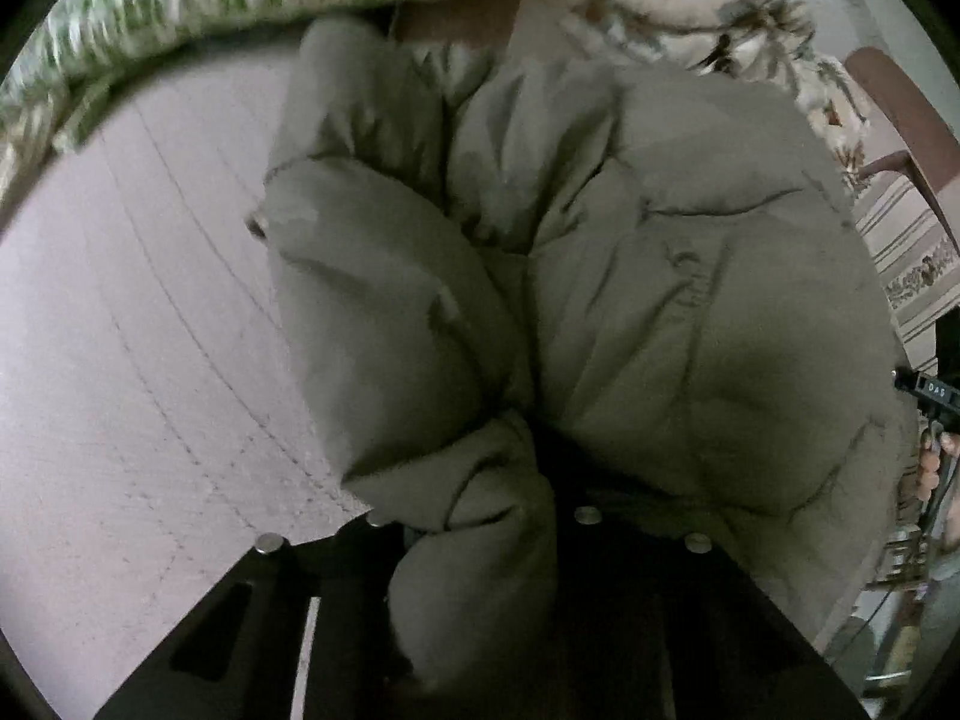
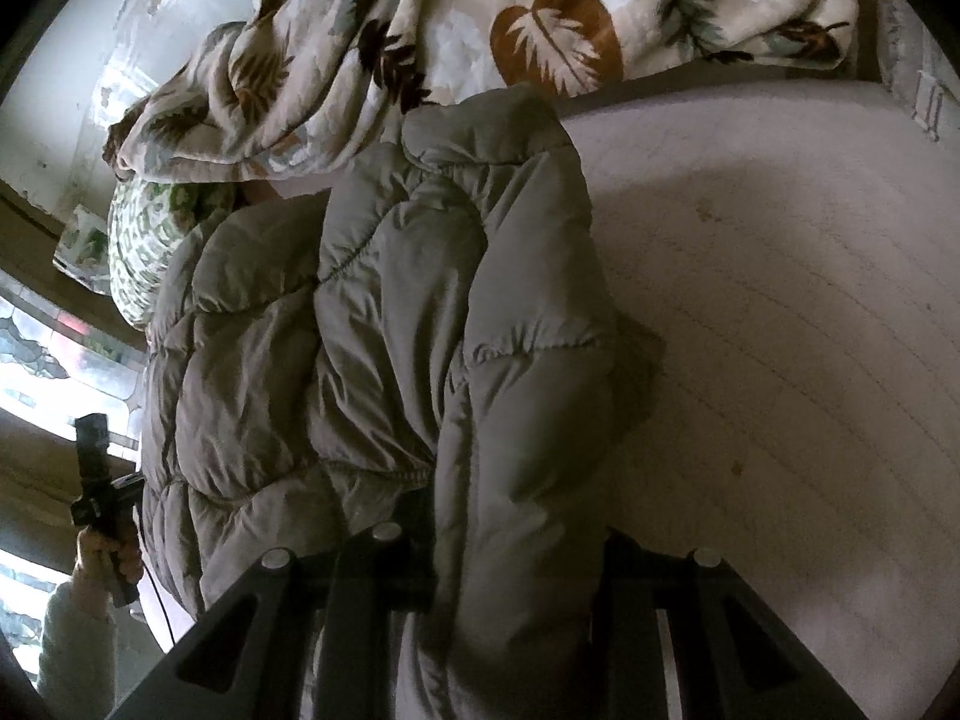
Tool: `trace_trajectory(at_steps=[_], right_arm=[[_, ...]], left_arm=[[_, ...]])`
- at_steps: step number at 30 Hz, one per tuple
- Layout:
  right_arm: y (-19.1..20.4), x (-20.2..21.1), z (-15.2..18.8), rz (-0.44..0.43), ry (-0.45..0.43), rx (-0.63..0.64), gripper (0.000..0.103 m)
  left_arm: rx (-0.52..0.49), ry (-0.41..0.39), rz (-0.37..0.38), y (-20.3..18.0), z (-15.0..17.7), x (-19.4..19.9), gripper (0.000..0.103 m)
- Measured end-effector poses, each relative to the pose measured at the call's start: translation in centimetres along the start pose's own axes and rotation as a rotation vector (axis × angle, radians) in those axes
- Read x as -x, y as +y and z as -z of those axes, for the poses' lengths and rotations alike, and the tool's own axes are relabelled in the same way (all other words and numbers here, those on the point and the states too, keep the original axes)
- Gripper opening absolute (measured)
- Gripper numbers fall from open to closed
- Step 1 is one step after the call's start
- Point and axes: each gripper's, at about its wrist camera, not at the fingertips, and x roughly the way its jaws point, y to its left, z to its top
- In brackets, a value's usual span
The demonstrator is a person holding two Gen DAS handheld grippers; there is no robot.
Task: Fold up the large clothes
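A: Where is the puffer jacket [image 2: 384, 324]?

B: The grey-green quilted jacket lies bunched on the pale quilted mattress [image 2: 780, 300], its far end up against the leaf-print blanket [image 2: 540, 30] heaped along the mattress's far edge.

A: And the left gripper [image 1: 480, 540]?

B: In the left wrist view, a thick roll of the jacket [image 1: 600, 240] runs down between its 2 dark fingers, so it is clenched on the jacket. The fingertips themselves are buried in the fabric.

A: The right gripper [image 2: 516, 564]?

B: Same there: a fold of the jacket fills the gap between its 2 fingers, so it is grasping the jacket too.

A: Anything else close by?

B: A green-and-white patterned pillow [image 1: 210, 0] sits at the mattress's far left corner in the left view, just beyond the jacket. In the right view that pillow [image 2: 150, 240] peeks out behind the jacket, under the blanket.

A: Can each gripper be seen from the other camera?

B: Partly. In the right wrist view the person's left hand [image 2: 111, 558] grips a black handle at the jacket's far side.
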Motion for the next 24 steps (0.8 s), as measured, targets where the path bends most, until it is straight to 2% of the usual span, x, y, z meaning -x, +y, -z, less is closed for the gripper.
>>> trace_trajectory(at_steps=[4,12,18,24], right_arm=[[0.0,2.0,0.5,-0.009,-0.033,0.001,0.025],[1.7,6.1,0.4,-0.033,-0.093,0.031,0.025],[4.0,8.3,1.0,-0.051,-0.126,0.062,0.025],[6.3,11.3,2.4,-0.085,-0.157,0.103,0.025]], left_arm=[[-0.001,-0.068,0.002,-0.7,0.3,2.9,0.02],[-0.045,-0.151,0.005,-2.6,1.1,8.4,0.019],[-0.053,-0.195,0.0,-3.3,2.1,11.1,0.019],[-0.053,-0.226,-0.001,-2.5,3.8,14.3,0.019]])
